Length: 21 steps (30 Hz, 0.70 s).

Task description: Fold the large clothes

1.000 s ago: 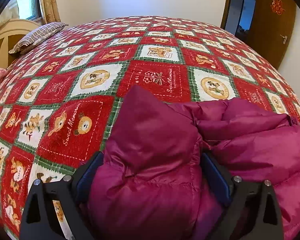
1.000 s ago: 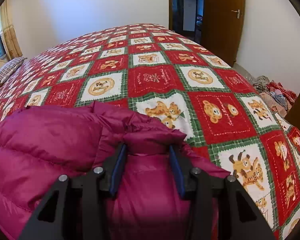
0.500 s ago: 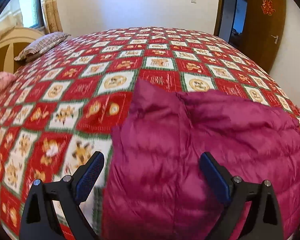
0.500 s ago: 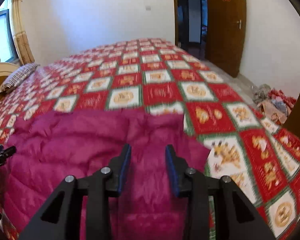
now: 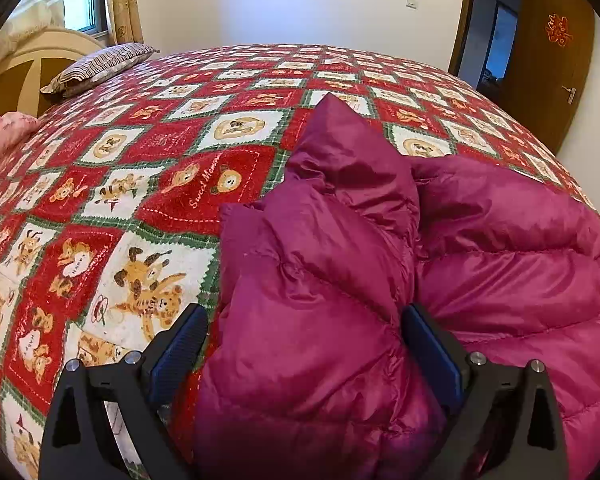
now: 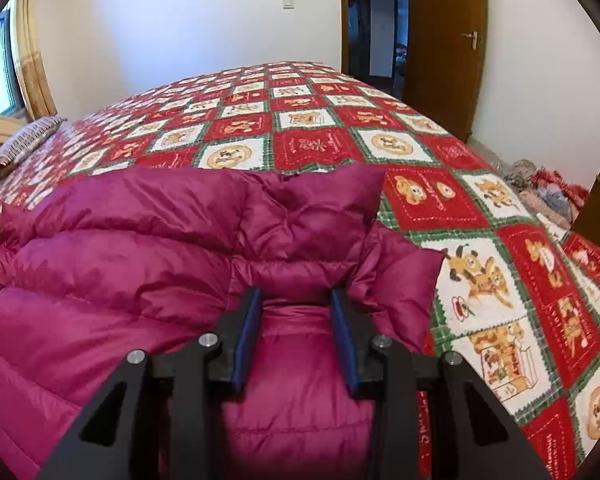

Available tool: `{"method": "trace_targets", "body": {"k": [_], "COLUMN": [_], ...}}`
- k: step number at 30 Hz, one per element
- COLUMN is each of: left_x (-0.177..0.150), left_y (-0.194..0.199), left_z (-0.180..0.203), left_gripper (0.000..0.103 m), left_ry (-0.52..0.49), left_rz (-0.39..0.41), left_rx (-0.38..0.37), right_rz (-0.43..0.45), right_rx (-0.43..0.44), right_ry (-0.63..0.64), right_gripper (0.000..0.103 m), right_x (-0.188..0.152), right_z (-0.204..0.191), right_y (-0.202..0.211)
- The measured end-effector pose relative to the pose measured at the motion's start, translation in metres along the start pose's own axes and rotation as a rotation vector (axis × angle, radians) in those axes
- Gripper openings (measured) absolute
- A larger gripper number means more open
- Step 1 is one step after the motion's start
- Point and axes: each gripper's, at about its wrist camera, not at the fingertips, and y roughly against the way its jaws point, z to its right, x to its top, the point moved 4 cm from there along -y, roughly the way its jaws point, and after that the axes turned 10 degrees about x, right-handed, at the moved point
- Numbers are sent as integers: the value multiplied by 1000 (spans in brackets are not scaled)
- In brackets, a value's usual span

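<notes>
A magenta puffer jacket (image 5: pixel 320 280) lies bunched on the red patterned bedspread (image 5: pixel 140 160), near its front edge. My left gripper (image 5: pixel 304 340) stands open and wide, with a puffed fold of the jacket rising between its fingers. The right pad touches the fabric; the left pad stands just off it. In the right wrist view the jacket (image 6: pixel 120 280) fills the lower left. My right gripper (image 6: pixel 296 320) is shut on a narrow ridge of the jacket near its right end, with both blue pads pressed into the fabric.
The bedspread (image 6: pixel 480 280) stretches far ahead. A striped pillow (image 5: pixel 100 66) and a cream headboard (image 5: pixel 20 64) are at the far left, with pink bedding (image 5: pixel 0 136) beside them. A brown door (image 6: pixel 444 40) stands open at the right, and a clothes pile (image 6: pixel 548 188) lies on the floor.
Half a second ago the jacket looked flatter under both grippers; now it is bunched up between the fingers again. The right jaws are narrower than a second ago. The left jaws' width is unchanged.
</notes>
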Motion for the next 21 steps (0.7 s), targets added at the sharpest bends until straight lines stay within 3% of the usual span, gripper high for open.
{"method": "trace_targets", "body": {"k": [5,9,15,21], "left_x": [1,-4,-21,-40], "left_y": [14,54,110,143], "left_z": [-9,-18,-57,-74], "left_gripper": [99,99,99,99], "left_ry": [-24,-87,15,54], "left_rz": [-21,54,105,153], "left_rx": [13,75,-28,-82], "right_rz": [-38,86,127,172], "right_rx": [-23,76,232,249], "right_ry": [10,-16,46,31], "right_gripper": [36,36,36,43], "right_x": [6,13,-1,-16], "right_z": [-4,-25,-82,-97], "right_y": [11,69,112,121]}}
